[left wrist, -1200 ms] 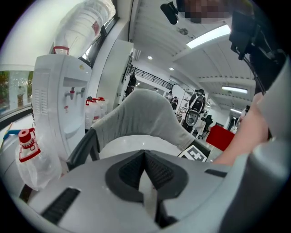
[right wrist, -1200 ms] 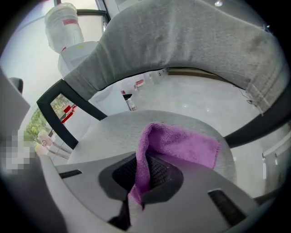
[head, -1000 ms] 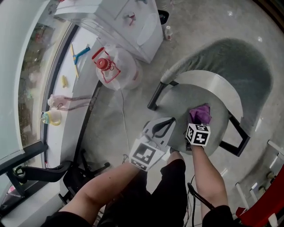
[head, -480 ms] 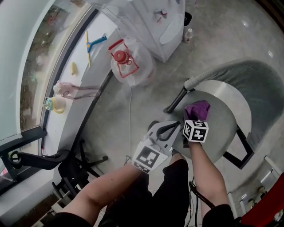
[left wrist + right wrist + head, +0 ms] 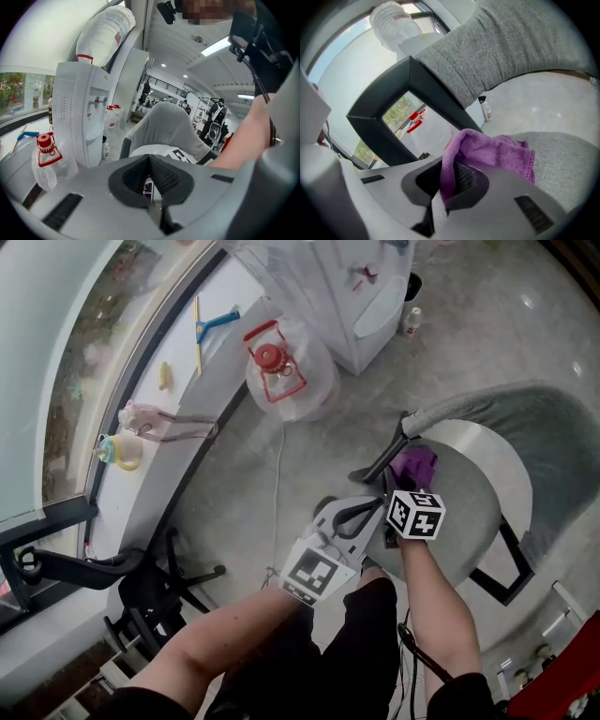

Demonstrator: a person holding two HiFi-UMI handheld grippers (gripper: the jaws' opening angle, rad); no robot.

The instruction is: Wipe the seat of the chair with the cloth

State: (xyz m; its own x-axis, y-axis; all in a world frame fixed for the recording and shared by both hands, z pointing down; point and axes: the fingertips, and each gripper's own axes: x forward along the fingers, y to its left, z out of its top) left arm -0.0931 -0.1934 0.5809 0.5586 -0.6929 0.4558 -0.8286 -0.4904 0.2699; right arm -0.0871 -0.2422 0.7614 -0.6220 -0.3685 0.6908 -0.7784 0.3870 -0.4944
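The chair's round grey seat (image 5: 473, 507) sits at the right of the head view, with its grey backrest (image 5: 558, 427) curving behind and a black armrest bar (image 5: 380, 463) at its left edge. A purple cloth (image 5: 413, 465) lies bunched on the seat, right by that armrest. My right gripper (image 5: 406, 487) is shut on the cloth (image 5: 487, 150), which folds down between its pads (image 5: 461, 178) and rests on the seat (image 5: 567, 159). My left gripper (image 5: 373, 506) hovers off the seat's front-left edge, shut with nothing in it (image 5: 149, 161).
A white water dispenser (image 5: 361, 292) stands beyond the chair, with a clear jug with a red cap (image 5: 281, 371) on the floor beside it. A small bottle (image 5: 411, 322) stands near the dispenser. A squeegee (image 5: 202, 329) lies on the window ledge. A black office-chair base (image 5: 155, 592) is at lower left.
My right gripper has dragged the purple cloth leftward across the seat, from its middle to the armrest side. The left gripper kept its place beside it.
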